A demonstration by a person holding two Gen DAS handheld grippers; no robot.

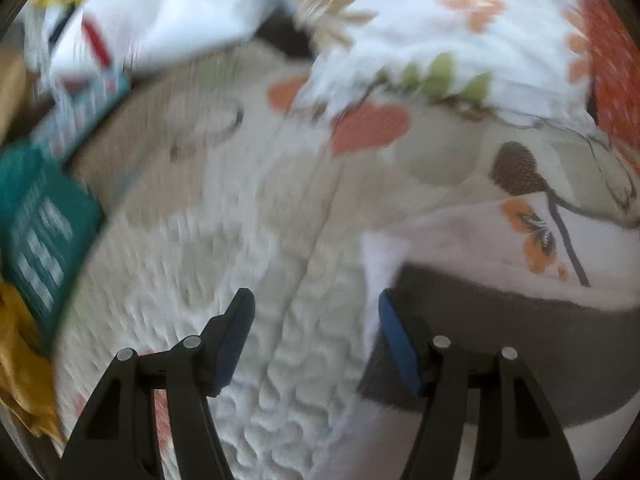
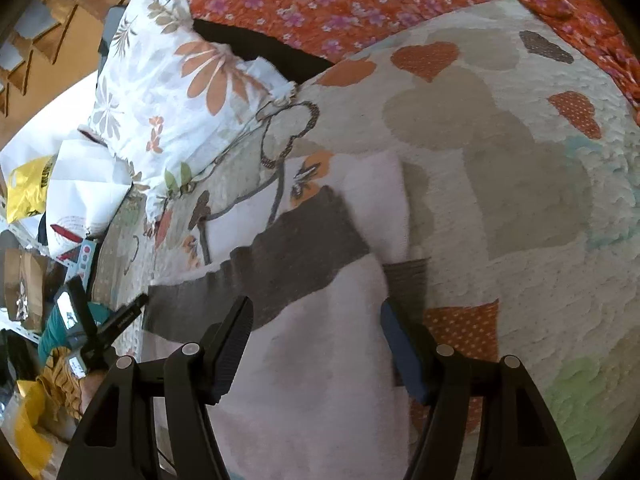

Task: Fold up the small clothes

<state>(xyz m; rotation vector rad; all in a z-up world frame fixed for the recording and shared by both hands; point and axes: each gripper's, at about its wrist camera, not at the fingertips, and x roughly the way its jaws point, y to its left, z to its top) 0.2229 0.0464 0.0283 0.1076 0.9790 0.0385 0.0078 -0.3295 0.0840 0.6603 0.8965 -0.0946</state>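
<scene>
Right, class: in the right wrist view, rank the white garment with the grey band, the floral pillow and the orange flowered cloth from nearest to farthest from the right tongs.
1. White garment, directly under the right tongs.
2. Floral pillow, upper left.
3. Orange flowered cloth, along the top.

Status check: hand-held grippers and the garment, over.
Left hand-held gripper open, empty. Right hand-held gripper open, above the white-and-grey garment lying on the quilt. Pillow clear of it.

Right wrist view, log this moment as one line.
garment: pale with grey band, flat on quilt | right tongs: open, above it | left tongs: open, empty | pillow: beyond
</scene>
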